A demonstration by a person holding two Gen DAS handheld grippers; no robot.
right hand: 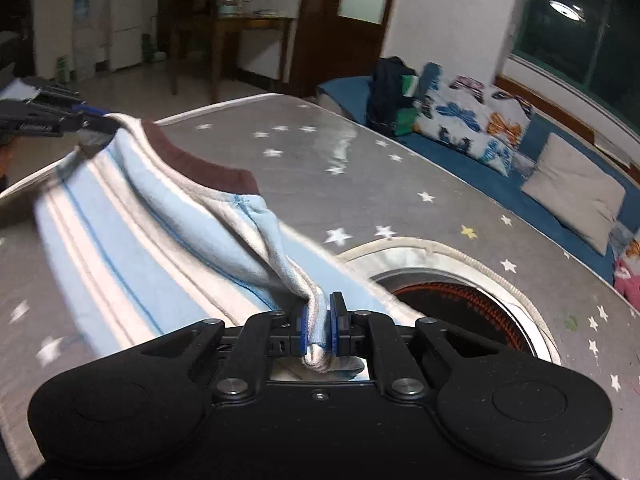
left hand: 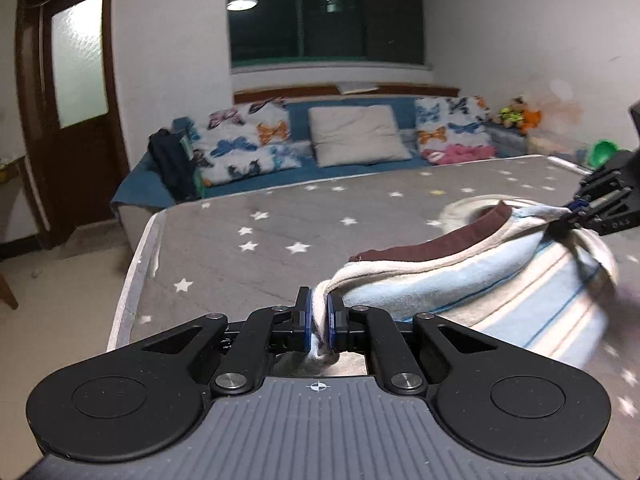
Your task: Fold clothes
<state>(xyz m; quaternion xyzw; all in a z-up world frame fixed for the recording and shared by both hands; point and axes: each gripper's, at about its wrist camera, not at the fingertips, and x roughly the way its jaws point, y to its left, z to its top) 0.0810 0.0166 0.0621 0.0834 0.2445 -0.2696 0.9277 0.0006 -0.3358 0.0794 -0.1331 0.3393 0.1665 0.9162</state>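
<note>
The left gripper (left hand: 319, 322) and right gripper (right hand: 319, 326) are built of black linkage arms, fastened by silver screws; blue pads (left hand: 306, 320) are fitted inside.

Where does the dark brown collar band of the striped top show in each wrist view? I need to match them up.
Left wrist view: the brown collar band runs right of centre, above the left gripper, which is shut on the striped top.
Right wrist view: it lies upper left of centre, beyond the right gripper.
Shared landmark: the butterfly cushion by the window.
</note>
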